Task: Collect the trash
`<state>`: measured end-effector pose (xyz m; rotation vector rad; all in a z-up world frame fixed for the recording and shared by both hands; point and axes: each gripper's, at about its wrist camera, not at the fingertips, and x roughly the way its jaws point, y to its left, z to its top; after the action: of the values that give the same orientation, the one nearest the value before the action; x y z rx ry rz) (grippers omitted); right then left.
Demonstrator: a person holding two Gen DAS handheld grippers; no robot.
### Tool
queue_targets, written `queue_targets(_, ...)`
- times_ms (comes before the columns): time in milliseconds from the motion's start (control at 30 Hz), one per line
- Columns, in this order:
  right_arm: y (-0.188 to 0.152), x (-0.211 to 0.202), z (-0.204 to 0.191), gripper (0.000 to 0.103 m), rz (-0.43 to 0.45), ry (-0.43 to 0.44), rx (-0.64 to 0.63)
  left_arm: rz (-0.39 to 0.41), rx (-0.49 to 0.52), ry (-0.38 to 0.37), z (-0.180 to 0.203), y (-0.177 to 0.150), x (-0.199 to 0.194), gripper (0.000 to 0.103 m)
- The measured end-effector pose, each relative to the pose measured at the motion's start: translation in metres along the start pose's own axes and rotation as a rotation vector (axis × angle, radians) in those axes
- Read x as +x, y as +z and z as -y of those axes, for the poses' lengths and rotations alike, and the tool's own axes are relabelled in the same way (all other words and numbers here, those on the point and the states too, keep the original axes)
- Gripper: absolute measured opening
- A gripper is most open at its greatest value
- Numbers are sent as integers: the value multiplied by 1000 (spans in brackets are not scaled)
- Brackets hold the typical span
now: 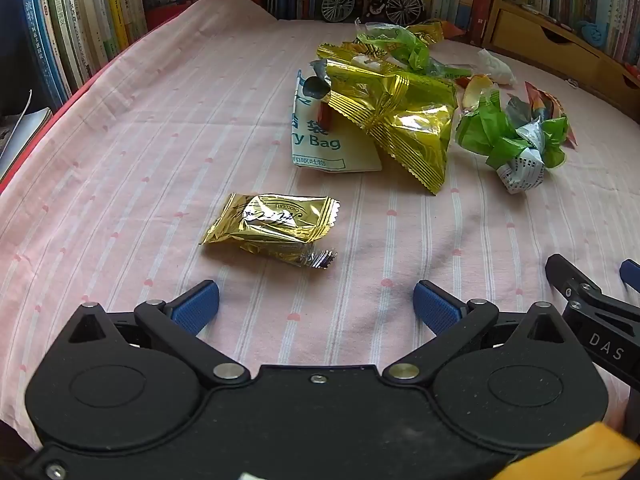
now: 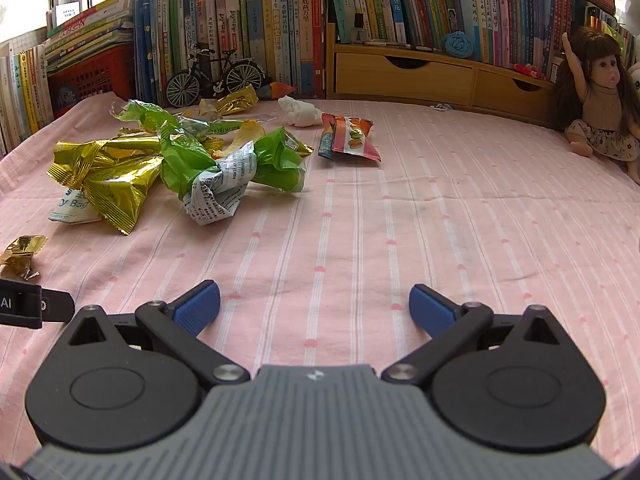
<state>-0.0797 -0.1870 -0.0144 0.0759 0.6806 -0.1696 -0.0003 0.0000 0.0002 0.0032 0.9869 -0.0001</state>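
We see left gripper (image 1: 316, 306) fingers apart, empty | right gripper (image 2: 314, 306) fingers apart, empty | gold chocolate wrapper (image 1: 272, 229) just ahead of left gripper on pink striped surface (image 2: 440, 220) | wrapper pile (image 2: 168, 160) farther back | books (image 2: 280, 28) behind

L gripper (image 1: 316, 304) jaws wide apart, empty, tilted down; R gripper (image 2: 314, 306) same, just beside.

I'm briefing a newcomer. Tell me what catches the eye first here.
A heap of crumpled gold and green wrappers lies at the left of the pink striped cloth. A lone gold chocolate wrapper lies just ahead of the open left gripper. A doll sits at the far right.
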Motion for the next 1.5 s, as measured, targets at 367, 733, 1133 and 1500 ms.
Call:
queue_targets(367,0,0,0,103,-1,0,0,-10,1,1,0,1,0,103)
queue_targets(733,0,0,0,103,-1,0,0,-12,1,0,-1,2,2,103)
queue_targets(1133,0,-1,0,103,-1,0,0,-12,0,1,-1,2,2,103)
queue_targets(1500,0,-1,0,103,-1,0,0,-11,0,1,-1,2,2,103)
